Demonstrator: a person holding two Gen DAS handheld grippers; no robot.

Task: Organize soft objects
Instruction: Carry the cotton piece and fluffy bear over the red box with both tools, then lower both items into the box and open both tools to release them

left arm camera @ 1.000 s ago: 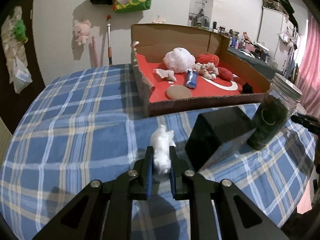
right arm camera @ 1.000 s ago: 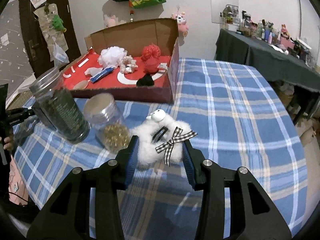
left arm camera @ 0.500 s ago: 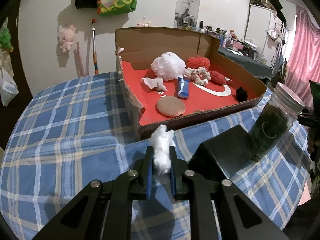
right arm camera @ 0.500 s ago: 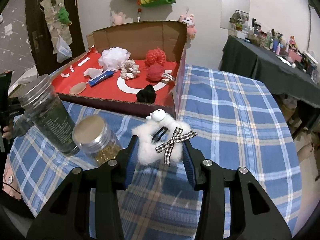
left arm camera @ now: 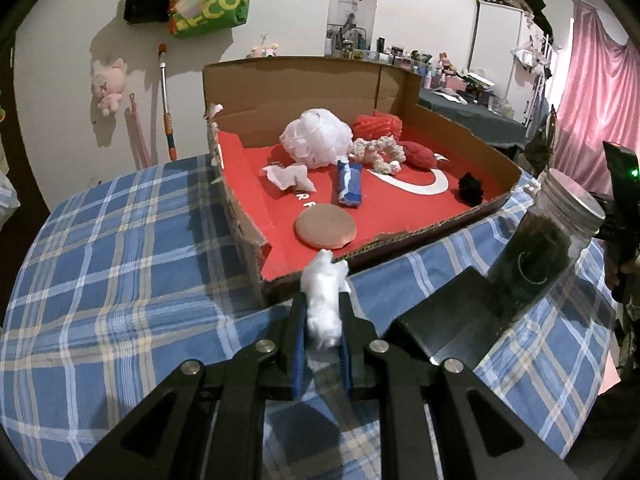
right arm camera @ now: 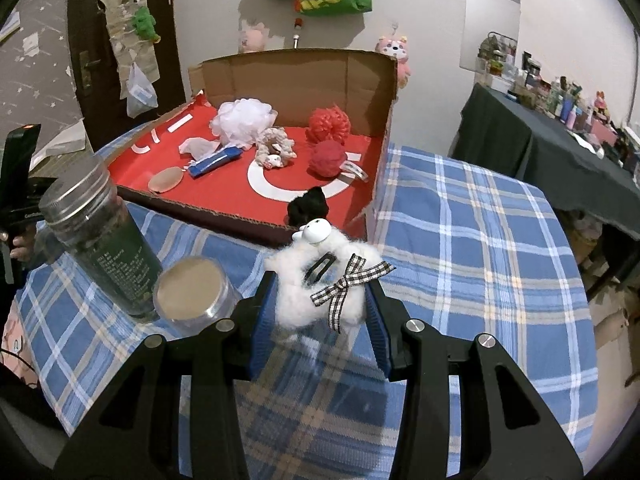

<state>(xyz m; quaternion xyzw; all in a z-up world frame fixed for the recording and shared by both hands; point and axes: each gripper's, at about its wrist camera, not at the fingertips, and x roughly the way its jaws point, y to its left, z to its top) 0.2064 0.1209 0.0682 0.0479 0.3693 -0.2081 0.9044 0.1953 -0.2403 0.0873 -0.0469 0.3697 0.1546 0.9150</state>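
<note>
My left gripper (left arm camera: 322, 312) is shut on a small white fluffy wad (left arm camera: 323, 300), held above the blue plaid tablecloth just short of the near wall of a cardboard box (left arm camera: 404, 236) with a red floor. My right gripper (right arm camera: 320, 300) is shut on a white fluffy plush (right arm camera: 320, 280) with a black-and-white checked bow and a black clip, in front of the same cardboard box (right arm camera: 248, 220). Inside the box lie a white mesh puff (left arm camera: 316, 138), red knitted balls (right arm camera: 328, 158), a cream scrunchie (right arm camera: 276, 148), a blue wrapped item (left arm camera: 349, 184), a black pom (right arm camera: 308, 204) and a tan round pad (left arm camera: 325, 227).
A tall jar of dark contents (left arm camera: 536, 256) and a black box (left arm camera: 452, 320) stand to the right of my left gripper. The same tall jar (right arm camera: 100, 240) and a short jar (right arm camera: 192, 300) stand left of my right gripper. Plaid cloth (right arm camera: 460, 240) stretches to the right.
Both grippers have moved toward the cardboard box with their soft objects still held. The box looks larger and nearer in both views, and its near wall now lies just beyond the fingertips.
</note>
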